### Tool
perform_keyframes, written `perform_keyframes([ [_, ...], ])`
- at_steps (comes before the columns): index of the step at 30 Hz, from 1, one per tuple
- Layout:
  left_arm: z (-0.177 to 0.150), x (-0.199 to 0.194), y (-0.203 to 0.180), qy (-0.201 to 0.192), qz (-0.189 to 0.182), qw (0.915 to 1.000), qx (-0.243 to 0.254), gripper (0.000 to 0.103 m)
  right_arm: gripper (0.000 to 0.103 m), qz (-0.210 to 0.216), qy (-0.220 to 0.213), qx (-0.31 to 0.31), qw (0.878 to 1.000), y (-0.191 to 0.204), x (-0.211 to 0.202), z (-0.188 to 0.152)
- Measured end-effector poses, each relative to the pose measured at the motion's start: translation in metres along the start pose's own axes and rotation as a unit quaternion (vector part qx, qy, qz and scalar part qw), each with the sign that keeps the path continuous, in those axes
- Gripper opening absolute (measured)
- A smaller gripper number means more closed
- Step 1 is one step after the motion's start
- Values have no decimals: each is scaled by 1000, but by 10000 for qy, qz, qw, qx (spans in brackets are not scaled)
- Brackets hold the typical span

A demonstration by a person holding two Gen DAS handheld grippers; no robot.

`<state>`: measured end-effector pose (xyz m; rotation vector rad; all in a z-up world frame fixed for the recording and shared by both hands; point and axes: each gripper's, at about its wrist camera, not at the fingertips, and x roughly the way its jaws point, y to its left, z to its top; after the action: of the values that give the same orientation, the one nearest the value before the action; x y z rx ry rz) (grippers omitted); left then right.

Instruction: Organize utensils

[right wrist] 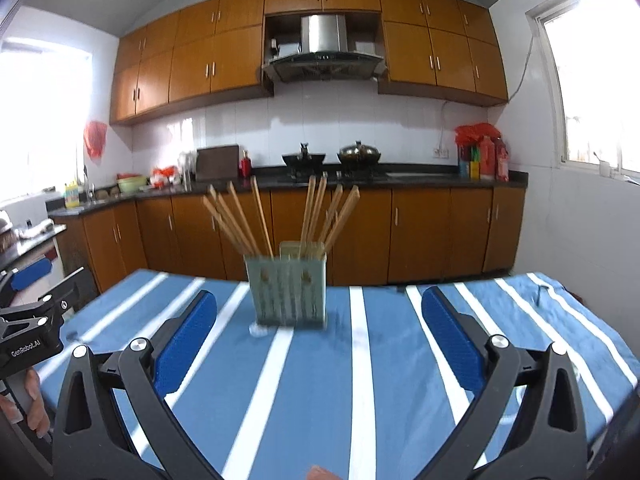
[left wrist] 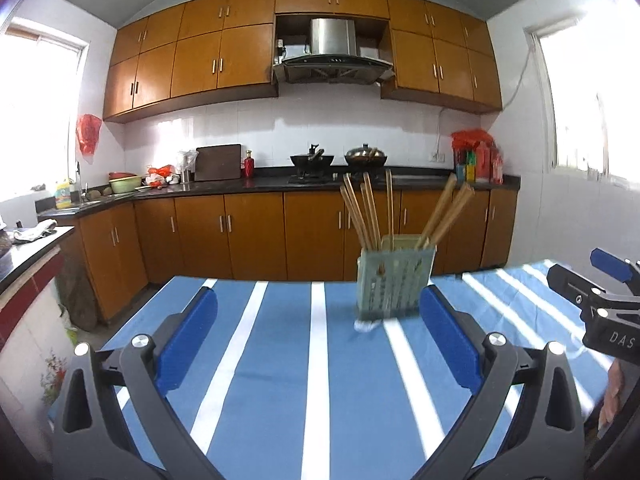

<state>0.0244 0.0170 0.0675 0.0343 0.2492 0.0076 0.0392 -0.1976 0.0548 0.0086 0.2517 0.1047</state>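
My left claw (left wrist: pixel 318 344) is spread wide and holds nothing, hovering over the blue-and-white striped bench (left wrist: pixel 280 380); my right claw (right wrist: pixel 320 344) gapes just as wide, also empty. Ahead stands the pale green chopstick holder (right wrist: pixel 287 290), upright on the bench. Its wooden chopsticks (right wrist: pixel 240 220) stand on end, tips fanning up and outward in two bunches

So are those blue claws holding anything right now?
No. Both the left gripper and right gripper are open and empty; the chopsticks stand in their holder.
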Motion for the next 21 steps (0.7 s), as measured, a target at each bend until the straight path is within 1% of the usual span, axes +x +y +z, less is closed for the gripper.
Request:
perform_keyframes([
  [3,-19,-3,-4,226,-17,9997,62,99,101,-5,265,-42,9996,2,-2,-23],
  [6,-38,-6,-5,404,-77,9992,-9,99,101,-99,326,-160,9993,3,-9,-41],
  [10,-53,-9,-8,486,-98,9988,-31,99,101,-141,429,-178,9988,2,-16,-60],
  [15,-67,-10,-13,585,-68,9983,34,99,101,-181,603,43,9980,-3,-17,-71],
  [21,-72,-8,-14,662,-51,9978,-4,99,101,-204,692,138,9973,-5,-17,-78],
])
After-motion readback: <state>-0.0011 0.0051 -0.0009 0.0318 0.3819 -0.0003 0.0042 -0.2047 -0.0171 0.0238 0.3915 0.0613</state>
